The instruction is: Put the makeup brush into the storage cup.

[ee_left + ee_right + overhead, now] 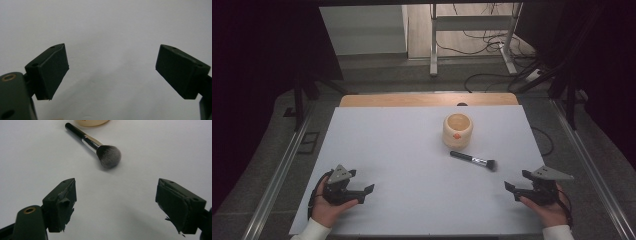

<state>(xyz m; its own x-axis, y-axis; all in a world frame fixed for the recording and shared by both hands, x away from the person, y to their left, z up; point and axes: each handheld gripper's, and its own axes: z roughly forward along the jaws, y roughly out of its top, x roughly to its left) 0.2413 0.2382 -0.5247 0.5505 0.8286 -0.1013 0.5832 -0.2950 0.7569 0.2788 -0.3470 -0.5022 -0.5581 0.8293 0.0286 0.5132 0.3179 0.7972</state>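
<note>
White matte board covers the table (412, 165), and on it lie one makeup brush (473, 160) and one pale wooden cup (458, 130), the brush's black handle end just short of the cup's base. The right gripper (518, 188) rests low at the near edge with its jaws spread wide and nothing between them; in its own view the brush (93, 144) lies ahead of the fingertips and a little toward the left finger (61, 203), bristle head nearest, handle pointing away toward the cup (91, 122). The left gripper (364, 192) sits well apart from both things, jaws likewise wide and empty, with bare board ahead of its fingers (51, 71). The likely trouble: the brush is slim and round, so a pinch on the soft bristles could splay them and let it slip, and a pinch on the handle from a slanted approach could roll it away or knock it against the cup. Two grippers, one brush, one cup.
</note>
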